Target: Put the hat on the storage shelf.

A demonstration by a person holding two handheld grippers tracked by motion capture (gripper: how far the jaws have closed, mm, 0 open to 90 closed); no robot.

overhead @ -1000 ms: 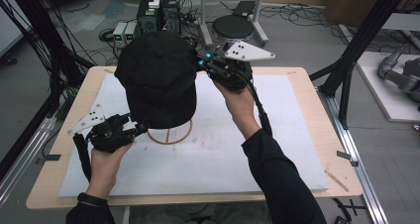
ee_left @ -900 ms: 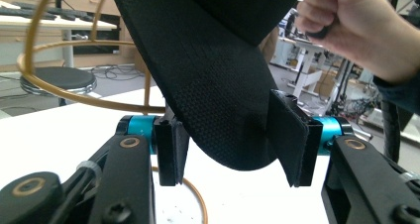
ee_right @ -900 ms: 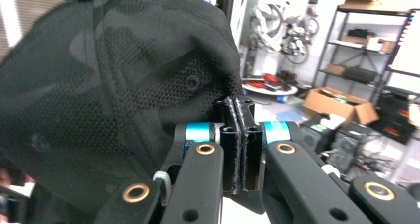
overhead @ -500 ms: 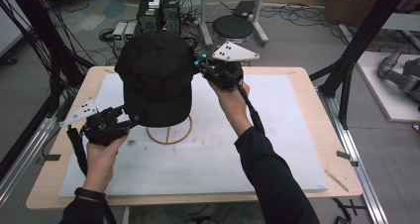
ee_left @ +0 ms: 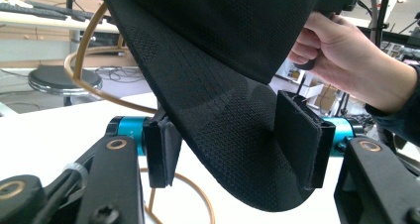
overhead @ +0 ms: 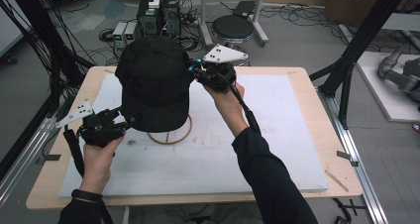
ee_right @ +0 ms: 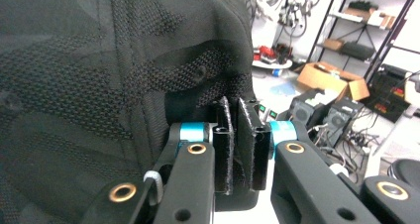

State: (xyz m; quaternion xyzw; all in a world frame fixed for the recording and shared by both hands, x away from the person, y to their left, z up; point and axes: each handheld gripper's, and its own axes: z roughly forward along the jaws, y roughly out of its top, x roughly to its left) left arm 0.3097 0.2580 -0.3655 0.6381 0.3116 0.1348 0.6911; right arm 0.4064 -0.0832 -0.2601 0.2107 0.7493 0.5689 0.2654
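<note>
- The cap [overhead: 154, 87] sits high over a wire stand [overhead: 171, 134] on the white mat [overhead: 277, 135] that covers the table [overhead: 317, 110]; the work looks like seating the cap on the stand or lifting it off, and I cannot tell which.
- In the high view the cap's crown covers the top of the stand, and only the stand's base ring shows below it, resting on the mat.
- The left gripper [overhead: 130, 120] is at the cap's near lower edge. In the left gripper view its jaws stand wide apart with the brim [ee_left: 237, 149] hanging between them; the right-hand pad [ee_left: 297, 135] seems to touch the fabric, the other stands apart, so nothing is clamped.
- The right gripper [overhead: 194, 69] is at the cap's far right side. In the right gripper view its jaws are nearly closed with a thin gap; a dark piece at the cap's back edge [ee_right: 198, 105] seems to run into them, so I judge it pinches the cap there, though the fabric in the gap is hard to see.
- Judged progress: the cap is held over the stand but not settled; the brim tilts down toward the person.
- Left to do, as I judge it: the left gripper has to close on the brim, then both can move the cap evenly.
</note>
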